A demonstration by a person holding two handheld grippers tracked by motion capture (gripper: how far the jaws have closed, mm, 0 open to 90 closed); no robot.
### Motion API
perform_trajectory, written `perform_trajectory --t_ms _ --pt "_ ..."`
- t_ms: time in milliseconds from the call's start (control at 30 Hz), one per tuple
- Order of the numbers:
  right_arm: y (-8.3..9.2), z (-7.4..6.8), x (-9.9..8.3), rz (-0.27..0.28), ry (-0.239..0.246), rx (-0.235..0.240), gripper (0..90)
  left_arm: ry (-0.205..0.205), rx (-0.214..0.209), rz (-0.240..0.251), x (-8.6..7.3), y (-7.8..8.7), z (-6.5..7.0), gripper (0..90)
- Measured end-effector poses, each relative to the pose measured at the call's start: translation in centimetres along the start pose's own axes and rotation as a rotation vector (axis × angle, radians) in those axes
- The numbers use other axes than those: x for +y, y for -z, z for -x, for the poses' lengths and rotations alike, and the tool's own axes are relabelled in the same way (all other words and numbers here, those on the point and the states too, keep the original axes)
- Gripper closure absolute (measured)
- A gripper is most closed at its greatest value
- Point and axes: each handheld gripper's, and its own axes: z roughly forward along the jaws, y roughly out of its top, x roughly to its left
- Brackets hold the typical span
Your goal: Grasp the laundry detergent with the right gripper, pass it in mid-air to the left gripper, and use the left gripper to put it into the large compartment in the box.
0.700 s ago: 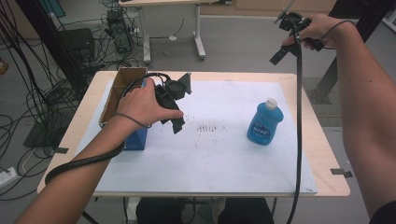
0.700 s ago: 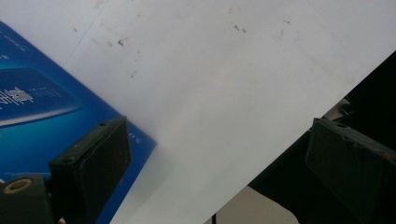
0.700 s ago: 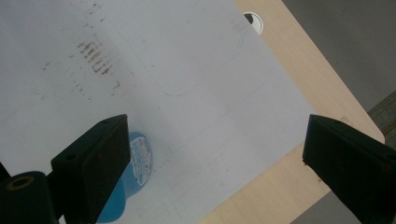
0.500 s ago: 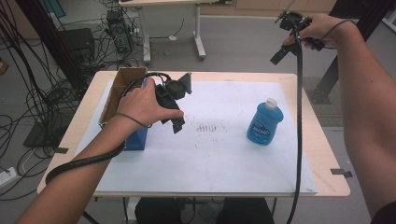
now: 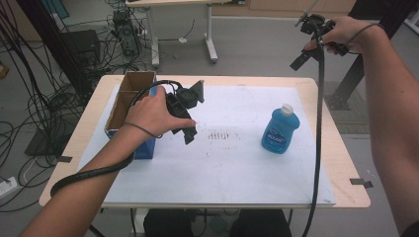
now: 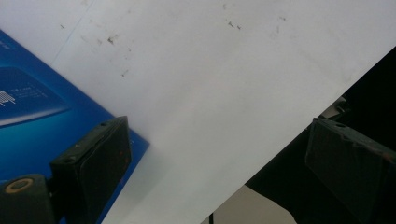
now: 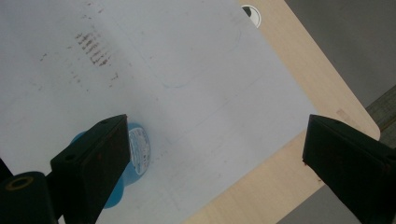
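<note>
My left hand-held gripper [image 5: 190,123]: jaws wide, empty, low over the white sheet [image 5: 222,163] at the left of the worktop [image 5: 346,163], just right of the blue box [image 6: 28,107] and the open cardboard box [image 5: 129,94]. My right hand-held gripper [image 5: 309,42]: jaws wide, empty, raised high beyond the far right corner, well apart from everything. Blue bottle [image 5: 280,129], white cap: upright on the sheet, right of centre. Dark smudges [image 5: 221,134] mark the sheet's middle.
</note>
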Motion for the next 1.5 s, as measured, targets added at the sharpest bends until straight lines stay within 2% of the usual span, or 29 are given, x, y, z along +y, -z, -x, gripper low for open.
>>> perform_trajectory --t_ms 367,700,833,1500 --pt "0.9 -0.4 -2.2 0.023 0.023 -0.019 7.3 0.007 -0.007 0.008 -0.1 -0.1 0.1 7.2" --pt "1.9 -1.0 -3.7 0.030 0.020 -0.037 7.3 0.013 -0.008 0.002 -0.4 -0.1 0.2 7.4" --pt "1.8 -1.1 -4.7 0.048 0.015 -0.030 7.3 0.010 -0.011 0.005 -0.5 -0.1 0.4 7.4" --pt "1.8 -1.3 -7.7 0.038 0.012 -0.035 7.3 0.003 -0.027 -0.002 -0.1 -0.8 0.5 7.3"
